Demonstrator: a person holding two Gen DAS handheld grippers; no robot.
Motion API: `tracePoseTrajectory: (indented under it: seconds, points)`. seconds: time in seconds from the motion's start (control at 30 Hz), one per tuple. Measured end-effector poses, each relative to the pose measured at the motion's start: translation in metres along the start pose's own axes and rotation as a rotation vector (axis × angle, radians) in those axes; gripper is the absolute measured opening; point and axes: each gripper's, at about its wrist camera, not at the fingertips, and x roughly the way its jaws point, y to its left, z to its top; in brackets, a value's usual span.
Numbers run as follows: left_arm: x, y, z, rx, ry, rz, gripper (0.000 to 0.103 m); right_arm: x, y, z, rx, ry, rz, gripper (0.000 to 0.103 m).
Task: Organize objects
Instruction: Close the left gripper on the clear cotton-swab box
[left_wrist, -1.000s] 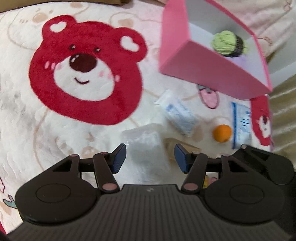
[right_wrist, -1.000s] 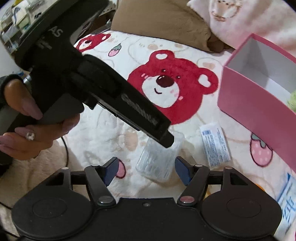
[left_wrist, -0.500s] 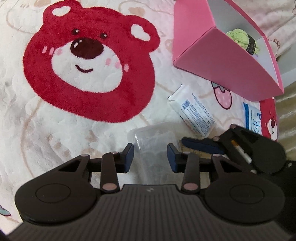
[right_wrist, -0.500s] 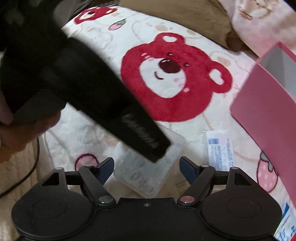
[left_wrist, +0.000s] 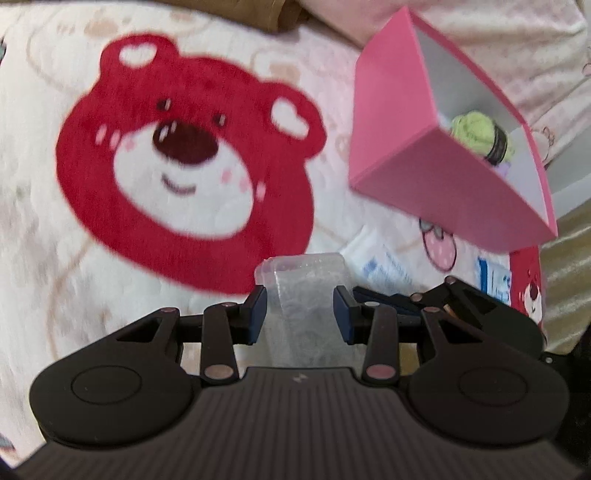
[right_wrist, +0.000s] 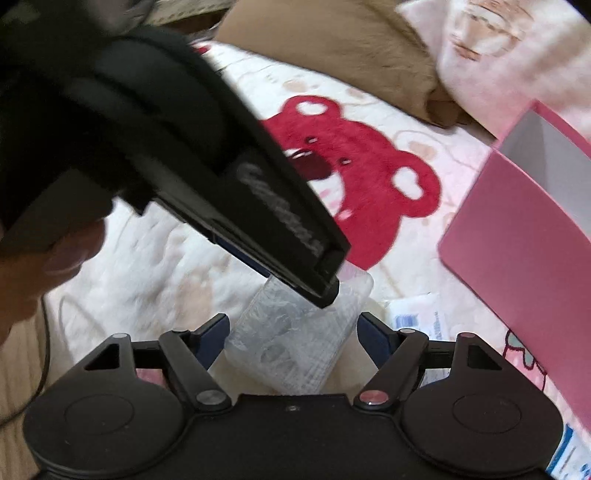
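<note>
Both grippers worked one clear plastic box (left_wrist: 303, 291) on the bear-print blanket (left_wrist: 74, 258). The left gripper (left_wrist: 300, 314) had just closed its jaws onto the box; the right gripper (right_wrist: 291, 332) straddled it, jaws wide, apparently bound for the pink box (left_wrist: 443, 192).

Fluffy plush blanket (left_wrist: 55, 240); clear, glossy plastic box (left_wrist: 303, 295); smooth matt pink cardboard box (left_wrist: 424, 184); matt black plastic gripper (left_wrist: 299, 314).

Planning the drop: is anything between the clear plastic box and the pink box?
A flat white packet lies on the blanket between them; the right gripper, jaws just closing around the clear plastic box, flanks that side.
</note>
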Motion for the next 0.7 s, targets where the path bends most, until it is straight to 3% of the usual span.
tracePoseTrajectory:
  seconds: [0.2, 0.27, 0.43, 0.53, 0.7]
  points:
    - [0.008, 0.003, 0.004, -0.009, 0.012, 0.028, 0.037, 0.009, -0.027, 0.000, 0.191, 0.000, 0.052, 0.079]
    - [0.010, 0.004, 0.000, -0.015, 0.031, 0.045, 0.042, 0.008, -0.026, -0.005, 0.202, 0.011, 0.053, 0.079]
    - [0.017, 0.007, -0.012, -0.044, 0.095, -0.019, 0.048, 0.006, -0.024, -0.013, 0.202, 0.029, 0.084, 0.080]
    - [0.016, 0.001, -0.013, -0.031, 0.064, -0.001, 0.045, 0.009, -0.019, -0.014, 0.184, 0.015, 0.081, 0.071]
    - [0.016, -0.019, -0.020, 0.082, 0.014, 0.073, 0.046, 0.011, -0.023, -0.015, 0.205, 0.012, 0.088, 0.070]
